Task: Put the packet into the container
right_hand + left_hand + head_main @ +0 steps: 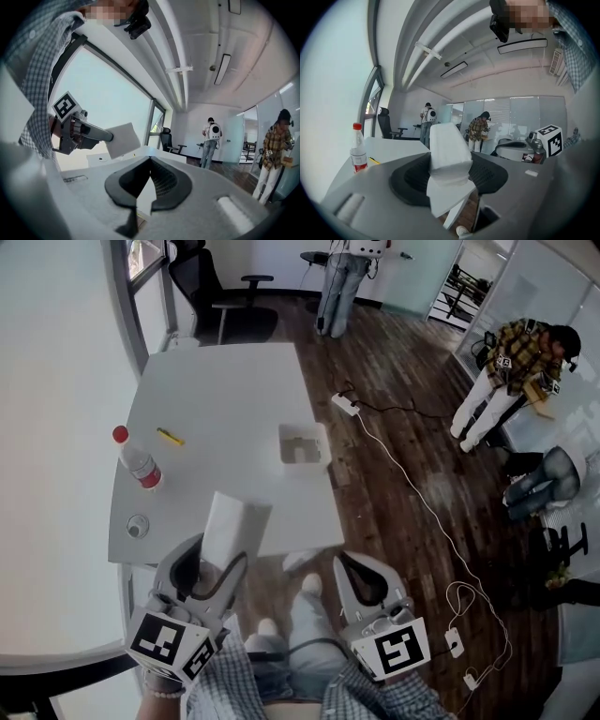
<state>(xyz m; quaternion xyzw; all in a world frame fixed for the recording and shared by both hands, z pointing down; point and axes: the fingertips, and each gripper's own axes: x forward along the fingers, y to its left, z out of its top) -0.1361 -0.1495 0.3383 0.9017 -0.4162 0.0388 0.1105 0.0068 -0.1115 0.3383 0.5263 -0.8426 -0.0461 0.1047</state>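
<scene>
Packet (447,152) sits clamped between the left gripper's (217,562) jaws, over the near edge of the table (225,390). The right gripper (361,585) is pinched closed on nothing. This looks like the carry step: next, reach forward to the open container (302,443), still well apart, and release the packet above it.

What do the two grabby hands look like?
Both are light grey, with curved fingers and black ribbed pads inside. The left gripper and right gripper each carry a white cube with black square markers. The sleeves are blue-and-white checked.
</scene>
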